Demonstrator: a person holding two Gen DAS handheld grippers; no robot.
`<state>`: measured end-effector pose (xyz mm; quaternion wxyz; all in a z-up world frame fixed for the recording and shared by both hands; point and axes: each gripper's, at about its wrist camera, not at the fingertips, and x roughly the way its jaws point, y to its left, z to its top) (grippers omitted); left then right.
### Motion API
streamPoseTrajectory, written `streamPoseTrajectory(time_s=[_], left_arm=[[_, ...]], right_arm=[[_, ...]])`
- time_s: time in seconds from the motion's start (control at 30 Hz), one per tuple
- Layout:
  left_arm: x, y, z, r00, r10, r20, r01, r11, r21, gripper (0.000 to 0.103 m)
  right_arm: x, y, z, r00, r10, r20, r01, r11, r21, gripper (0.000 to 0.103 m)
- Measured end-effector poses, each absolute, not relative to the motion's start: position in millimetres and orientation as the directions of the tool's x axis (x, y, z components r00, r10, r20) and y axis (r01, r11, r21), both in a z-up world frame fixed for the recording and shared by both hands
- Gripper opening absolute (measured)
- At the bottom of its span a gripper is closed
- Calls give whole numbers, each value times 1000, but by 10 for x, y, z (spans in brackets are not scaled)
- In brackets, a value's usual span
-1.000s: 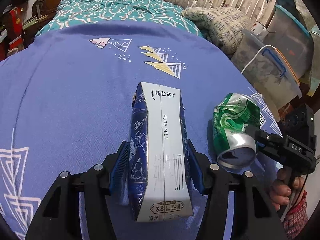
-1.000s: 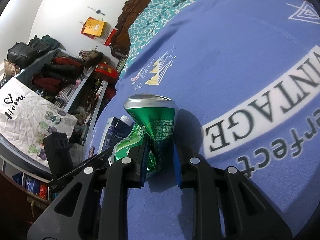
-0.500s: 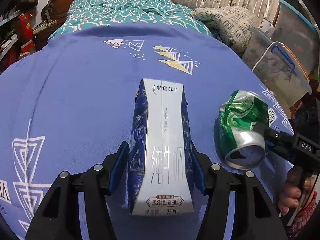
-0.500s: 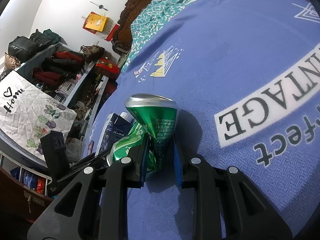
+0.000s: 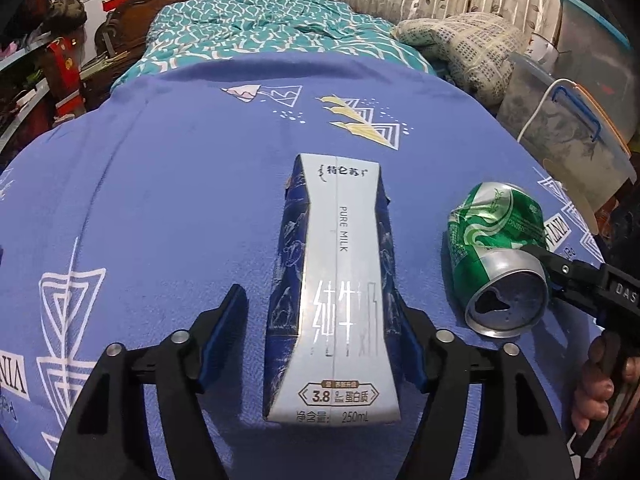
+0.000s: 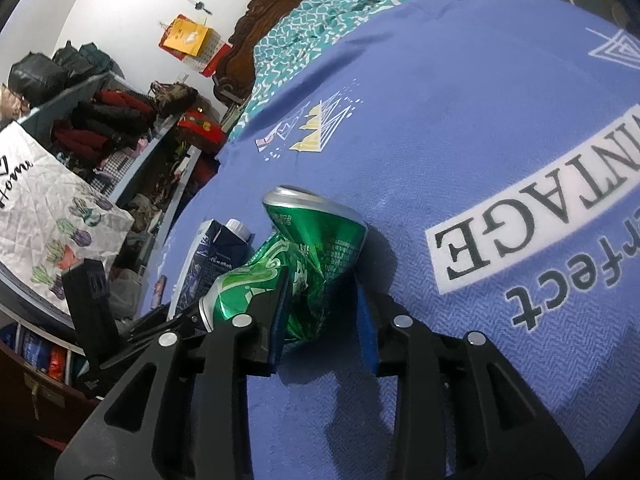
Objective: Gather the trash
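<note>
A blue and white milk carton (image 5: 340,280) lies flat on the blue blanket (image 5: 160,200), between the fingers of my left gripper (image 5: 320,304). Its jaws are opening; a gap shows beside the left pad (image 5: 224,332). To the right lies a crushed green can (image 5: 496,240), its mouth toward me. In the right wrist view the can (image 6: 312,256) sits between the fingers of my right gripper (image 6: 322,312), whose jaws are also opening. The left pad (image 6: 280,308) still brushes the can, while the right pad stands clear. The carton (image 6: 216,256) shows behind the can.
A teal quilt (image 5: 260,28) and a patterned pillow (image 5: 460,48) lie at the far end of the bed. Clear storage boxes (image 5: 568,128) stand at the right, cluttered shelves (image 6: 120,120) at the left. A hand (image 5: 600,380) holds the right gripper's handle.
Both pairs of jaws have spread: the left let go of the milk carton, the right loosened off the can. Both things rest on the blanket. The left view has tilted up slightly.
</note>
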<state>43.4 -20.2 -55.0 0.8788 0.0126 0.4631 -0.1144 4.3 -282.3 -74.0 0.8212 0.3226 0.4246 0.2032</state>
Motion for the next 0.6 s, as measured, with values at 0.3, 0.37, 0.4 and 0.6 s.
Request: streamPoseTrajectory(time_s=[0.3,0.37,0.4,0.6], left_arm=[[414,-175,-543,565,-139,-814,180,983,-43,76],[408,-182,-542,567,-128,-814,173,984,-34,77],[410,-177,-540,567,-124,-814,169,985,-32,79],[427,-137,-543,562,-109,-820,145,989,-32,85]], right_arm=[[-5,-2733,-639,584,562,-586,-83,759,645,55],[-5,-2727,-634,586,558,-588,-81,762,642,55],[-5,-2725,-636,586,557,-589,-81,763,641,55],[2,-2715,-631,587,552,-592,-80,767,636,55]])
